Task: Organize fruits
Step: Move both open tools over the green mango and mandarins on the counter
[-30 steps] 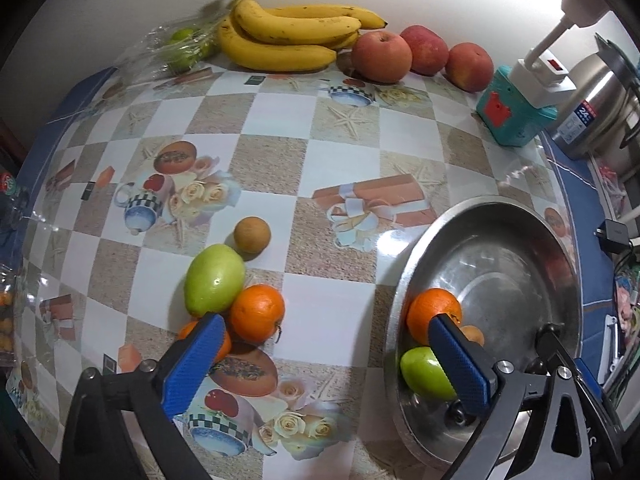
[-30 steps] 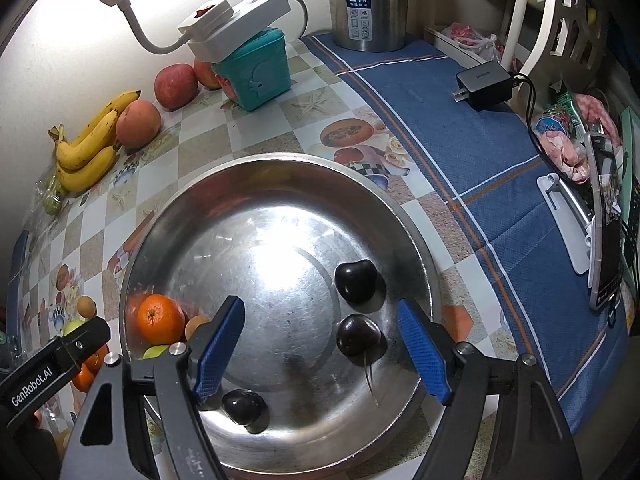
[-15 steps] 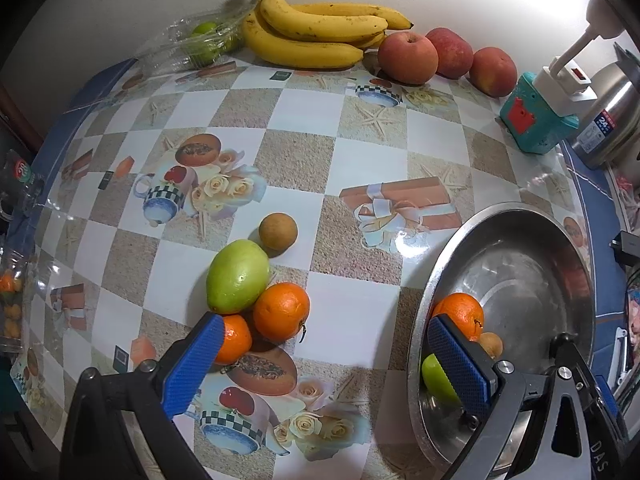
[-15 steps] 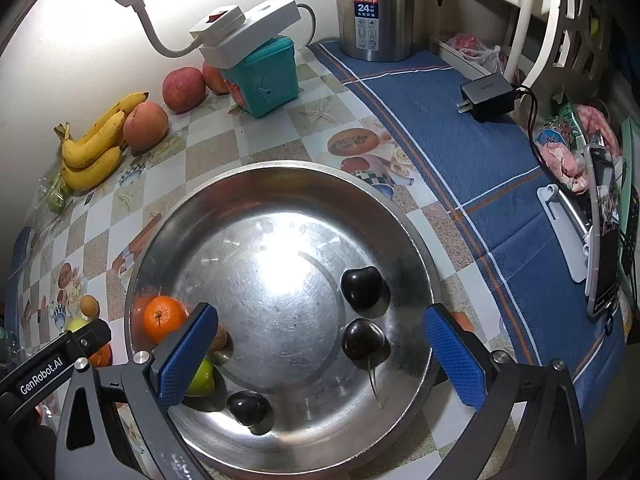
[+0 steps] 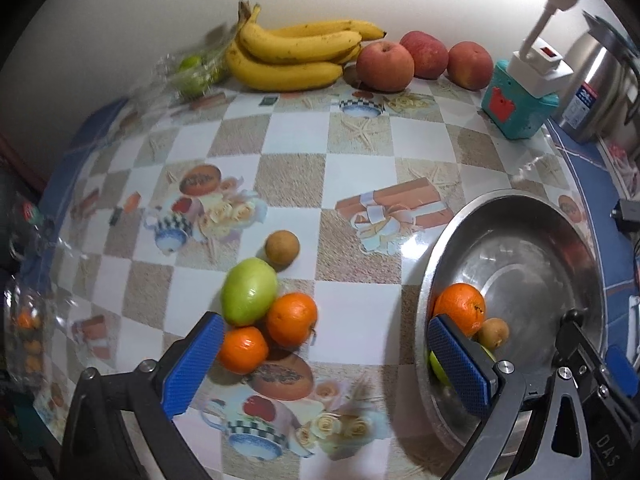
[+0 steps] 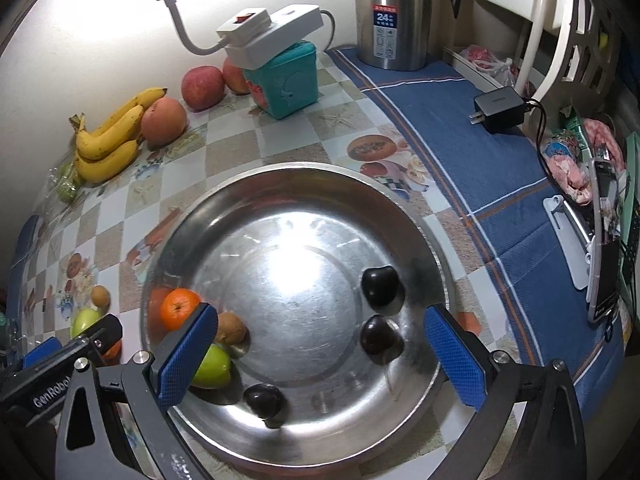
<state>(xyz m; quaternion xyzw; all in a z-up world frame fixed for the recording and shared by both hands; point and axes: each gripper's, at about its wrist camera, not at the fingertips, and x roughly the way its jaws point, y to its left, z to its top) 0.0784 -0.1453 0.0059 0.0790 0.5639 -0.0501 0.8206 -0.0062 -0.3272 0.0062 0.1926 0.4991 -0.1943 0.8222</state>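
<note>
You had the job partly done. The big metal bowl (image 6: 296, 184) sat near the front edge of the table, and it already held a green fruit (image 6: 212, 366), an orange (image 6: 179, 309), a small brown fruit (image 6: 230, 328) and three dark plums (image 6: 379, 280) — six in all.

Still out on the checked tablecloth (image 5: 288, 184), left of the bowl, were a green mango (image 5: 249, 291), two oranges (image 5: 291, 318) and one more small brown ball (image 5: 282, 245), all bunched close together.

Your right gripper (image 6: 316, 354) hung over the bowl, and its jaws had just swung wide with nothing between them. Your left gripper (image 5: 320, 364) was open too, empty, just in front of the loose bunch.

Along the back edge by the wall lay bananas (image 5: 296, 56), three red apples (image 5: 384, 65) and a bag of green fruit (image 5: 194, 72) — maybe for later. A teal box (image 5: 516, 108) with a power strip on top and a steel jug (image 6: 390, 12) stood at the back, well away. Nothing blocked the way to the bunch, but the fruits touched, so one could roll.
</note>
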